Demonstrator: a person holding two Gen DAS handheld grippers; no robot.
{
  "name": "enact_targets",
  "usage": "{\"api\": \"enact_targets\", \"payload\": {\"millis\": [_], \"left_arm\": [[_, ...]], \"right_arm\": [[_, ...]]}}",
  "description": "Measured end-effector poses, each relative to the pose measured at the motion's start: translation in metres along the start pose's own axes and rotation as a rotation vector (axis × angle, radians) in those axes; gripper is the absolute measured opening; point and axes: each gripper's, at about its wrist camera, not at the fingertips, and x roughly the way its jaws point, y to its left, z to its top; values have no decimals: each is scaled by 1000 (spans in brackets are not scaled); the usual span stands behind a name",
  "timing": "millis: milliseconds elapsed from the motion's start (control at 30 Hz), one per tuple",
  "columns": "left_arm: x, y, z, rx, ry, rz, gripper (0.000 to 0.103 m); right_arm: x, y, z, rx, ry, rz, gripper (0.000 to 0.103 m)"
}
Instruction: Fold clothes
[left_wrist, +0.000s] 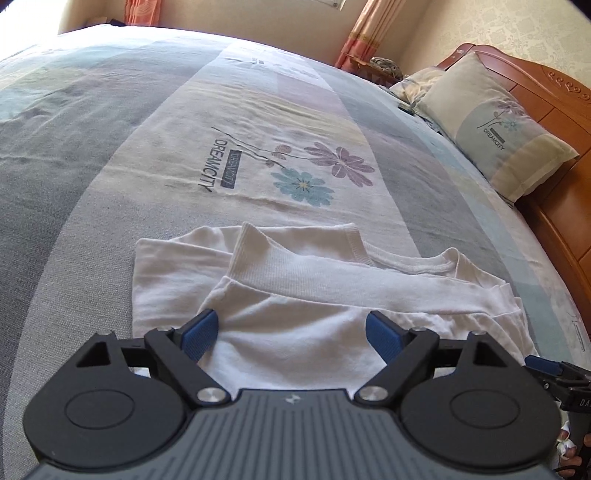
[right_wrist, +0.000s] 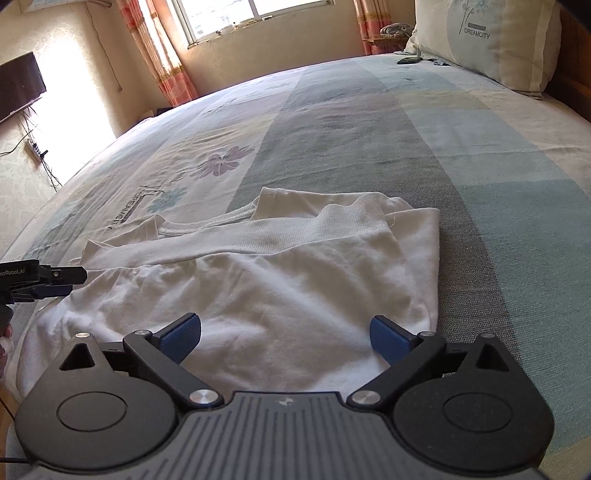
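Plainly: both tongs, left (left_wrist: 291, 328) and right (right_wrist: 286, 332), spread wide over white garment (right_wrist: 295, 280); bedsheet (left_wrist: 207, 162) reads "DREAMCITY".

- Left gripper (left_wrist: 291, 328): jaws spread wide, blue pads (left_wrist: 201, 330) angled outward, nothing between them; hovering low over the near edge of the shirt (left_wrist: 295, 295), pointing across it.
- Right gripper (right_wrist: 284, 334): jaws spread wide as well, pads (right_wrist: 388, 336) empty; low over the shirt's near edge, aimed along it.
- Seen from the right wrist, left gripper at the shirt's left side, level with it.
- Seen from the left wrist, right gripper at the shirt's right side, with part of a hand (left_wrist: 570, 448) below it, on its handle.
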Motion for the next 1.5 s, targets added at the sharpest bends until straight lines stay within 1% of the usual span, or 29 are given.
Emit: {"api": "enact_targets", "payload": {"millis": [100, 233, 333, 567, 600, 733, 833, 867, 933, 1000, 1100, 1200, 1267, 1300, 1333, 1367, 1400, 1500], "left_arm": [[-8, -1, 13, 26, -48, -50, 88], [4, 4, 33, 33, -50, -59, 88], [33, 19, 40, -24, -3, -59, 88], [26, 31, 49, -85, -37, -22, 87], [17, 28, 49, -80, -45, -40, 87], [-10, 23, 40, -90, -53, -113, 88], [-14, 23, 26, -130, -22, -181, 88], [-14, 23, 21, -134, -13, -184, 89], [-6, 21, 12, -101, 11, -130, 89], [2, 25, 7, -113, 51, -85, 87], [-15, 23, 5, -125, 24, -120, 88], [-33, 13, -3, -96, 13, -168, 89], [-36, 8, -14, -89, 21, -196, 89], [-35, 8, -21, -89, 30, -197, 90], [-31, 11, -26, -99, 49, -179, 90], [-30, 14, -29, -116, 49, -181, 88], [-29, 17, -32, -133, 49, -183, 89], [-45, 18, -23, -138, 29, -162, 89]], "right_arm": [[-1, 2, -1, -18, 5, -8, 100], [-1, 3, -2, -22, 7, -17, 101], [-1, 5, -2, -27, 8, -22, 101], [-8, 3, -2, -16, 11, -21, 101], [-9, 3, -2, -12, 10, -22, 101], [-15, 3, -2, 9, 2, -7, 101], [-16, 6, -2, 6, 2, 0, 101], [-17, 7, -2, 3, 1, 3, 101], [-18, 10, -2, -2, -2, 10, 101], [-21, 14, -1, -9, -7, 14, 101], [-28, 18, 1, -16, -19, 17, 101], [-38, 21, 1, -20, -40, 37, 101], [-40, 26, 0, -25, -43, 52, 102], [-39, 28, 0, -29, -43, 58, 102], [-38, 31, -1, -33, -38, 62, 102], [-35, 34, -2, -37, -28, 66, 102], [-33, 37, -3, -43, -18, 68, 102], [-33, 47, -6, -78, -2, 76, 102]]}}
